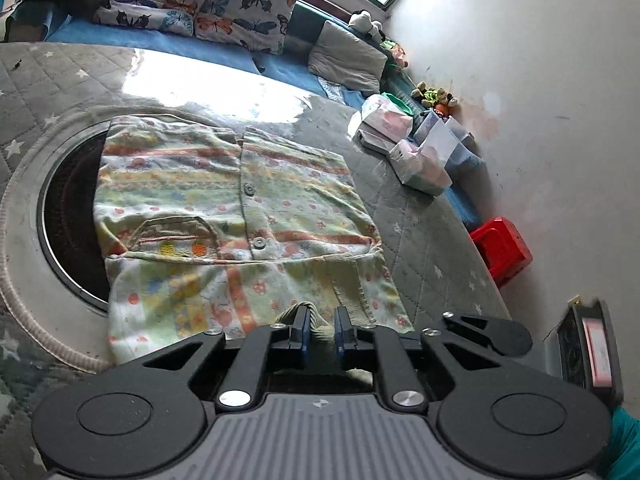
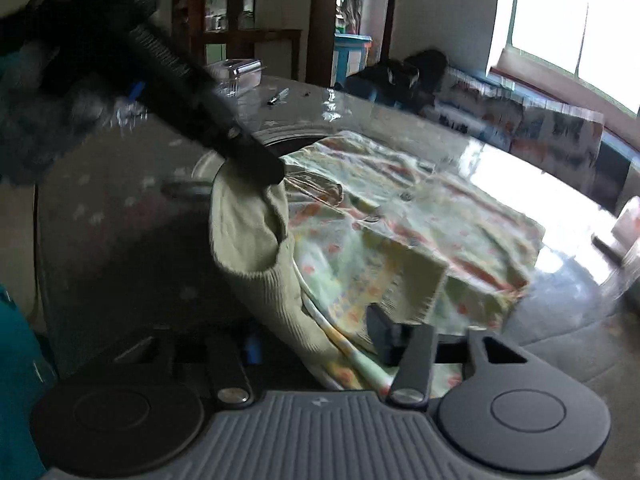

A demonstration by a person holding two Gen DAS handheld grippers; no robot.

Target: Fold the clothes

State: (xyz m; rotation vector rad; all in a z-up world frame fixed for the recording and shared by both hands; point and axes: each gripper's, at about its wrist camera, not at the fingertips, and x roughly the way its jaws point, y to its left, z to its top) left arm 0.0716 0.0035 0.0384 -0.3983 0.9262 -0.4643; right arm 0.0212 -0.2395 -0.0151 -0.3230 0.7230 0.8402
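A pastel patterned button-up garment [image 1: 240,208] lies spread on the table, part of it over a round dark inset. My left gripper [image 1: 320,326] is at the garment's near edge, shut on its beige ribbed band [image 1: 320,334]. In the blurred right wrist view the left gripper [image 2: 256,160] holds that ribbed band [image 2: 256,248] lifted above the table. My right gripper [image 2: 316,340] is lower on the same edge. Its jaws stand wide apart, with the ribbed band and patterned cloth [image 2: 360,372] running between them.
The table has a grey quilted star cover [image 1: 432,240] under a shiny clear sheet, and a round dark inset [image 1: 68,216]. Boxes and a tissue pack [image 1: 416,152] sit at its far right edge. A red stool [image 1: 502,250] stands by the wall. Butterfly cushions [image 1: 240,12] lie behind.
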